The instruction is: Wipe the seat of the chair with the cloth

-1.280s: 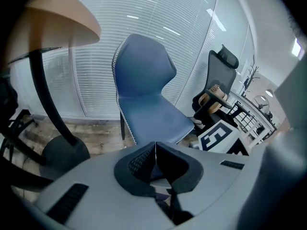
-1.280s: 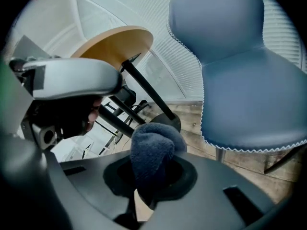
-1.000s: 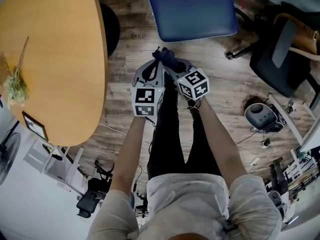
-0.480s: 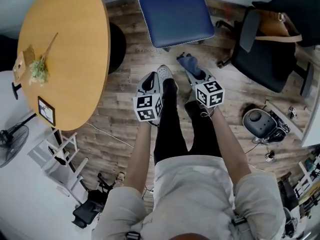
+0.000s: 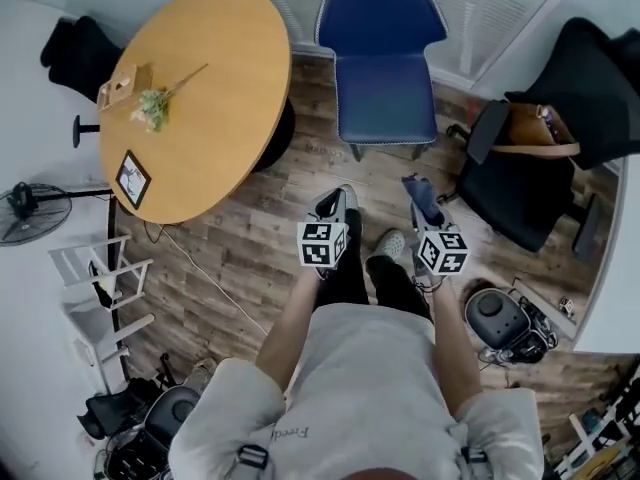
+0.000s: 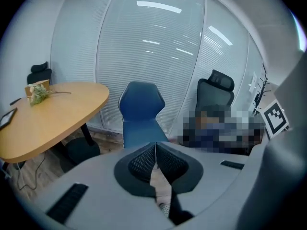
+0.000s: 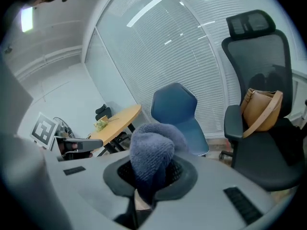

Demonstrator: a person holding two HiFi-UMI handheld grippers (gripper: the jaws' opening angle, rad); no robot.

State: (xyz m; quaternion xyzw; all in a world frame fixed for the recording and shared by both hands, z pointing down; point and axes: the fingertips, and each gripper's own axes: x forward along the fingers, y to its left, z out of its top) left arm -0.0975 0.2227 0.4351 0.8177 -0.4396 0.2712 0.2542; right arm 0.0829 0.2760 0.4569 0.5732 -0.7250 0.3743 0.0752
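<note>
The blue chair (image 5: 385, 98) stands ahead of me on the wood floor, its seat bare; it also shows in the left gripper view (image 6: 139, 114) and the right gripper view (image 7: 180, 111). My right gripper (image 5: 420, 196) is shut on a bunched blue-grey cloth (image 7: 152, 152), held up in the air short of the chair and to its right. My left gripper (image 5: 330, 206) hangs beside it over the person's legs, jaws shut together with nothing between them (image 6: 156, 153). Both grippers are well clear of the seat.
A round wooden table (image 5: 190, 98) with a plant and a small frame stands left of the chair. A black office chair (image 5: 530, 178) carrying a tan bag (image 7: 261, 107) is to the right. A grey round device (image 5: 495, 318) lies on the floor, right.
The head view has pulled back from the chair, which now sits farther off. The two grippers have moved apart, the right one carrying the cloth to the right.
</note>
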